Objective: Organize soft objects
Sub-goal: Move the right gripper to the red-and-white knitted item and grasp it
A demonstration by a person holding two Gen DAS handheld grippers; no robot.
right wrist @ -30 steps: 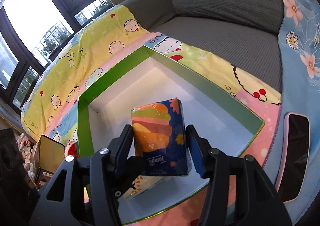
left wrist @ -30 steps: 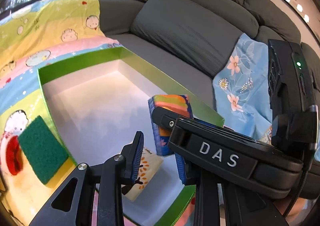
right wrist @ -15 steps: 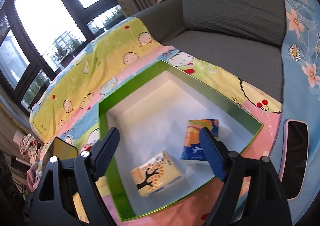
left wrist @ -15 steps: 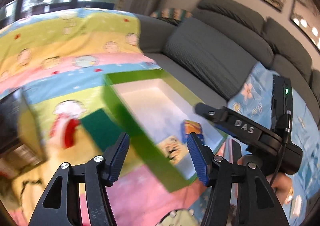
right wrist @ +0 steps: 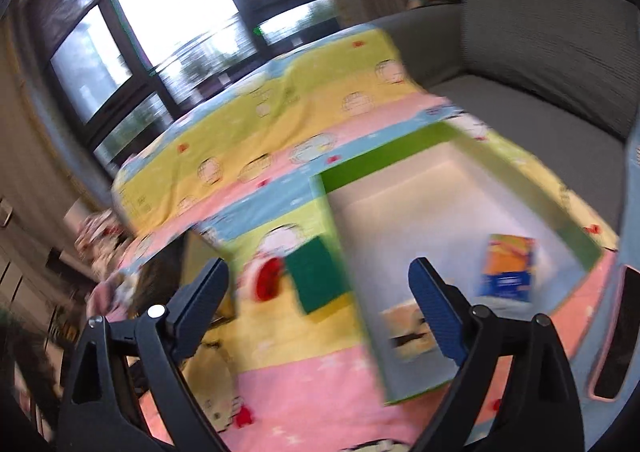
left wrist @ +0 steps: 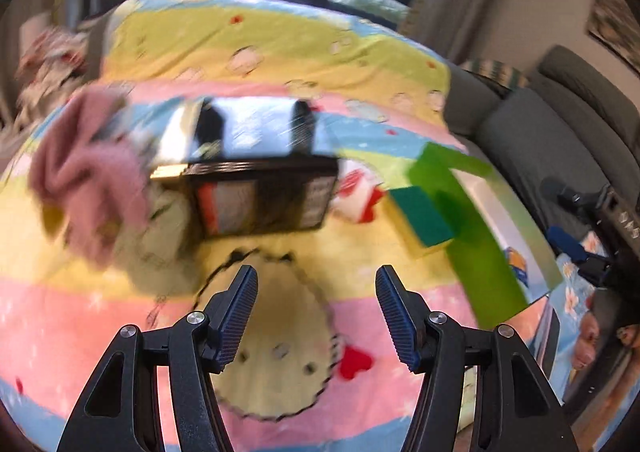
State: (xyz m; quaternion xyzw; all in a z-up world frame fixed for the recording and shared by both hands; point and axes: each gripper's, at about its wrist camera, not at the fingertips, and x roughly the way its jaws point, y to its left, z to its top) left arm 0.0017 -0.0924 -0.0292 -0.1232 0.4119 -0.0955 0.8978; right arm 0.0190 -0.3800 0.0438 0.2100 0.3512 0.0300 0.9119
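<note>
Hovering over the cartoon blanket (left wrist: 280,332), we are holding both hand-held grippers released and empty: left hand-held gripper (left wrist: 316,312) and right hand-held gripper (right wrist: 320,304), whose jaws have just been widening. Two tissue packs (right wrist: 508,268) are lying inside the green box (right wrist: 384,156); a green sponge (left wrist: 422,216) is sitting beside it.

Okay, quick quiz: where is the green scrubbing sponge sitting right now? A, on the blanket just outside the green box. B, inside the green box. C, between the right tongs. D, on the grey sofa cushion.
A: the green sponge lies on the cartoon blanket, just outside the green box wall; the right tongs are open with nothing between them.
</note>
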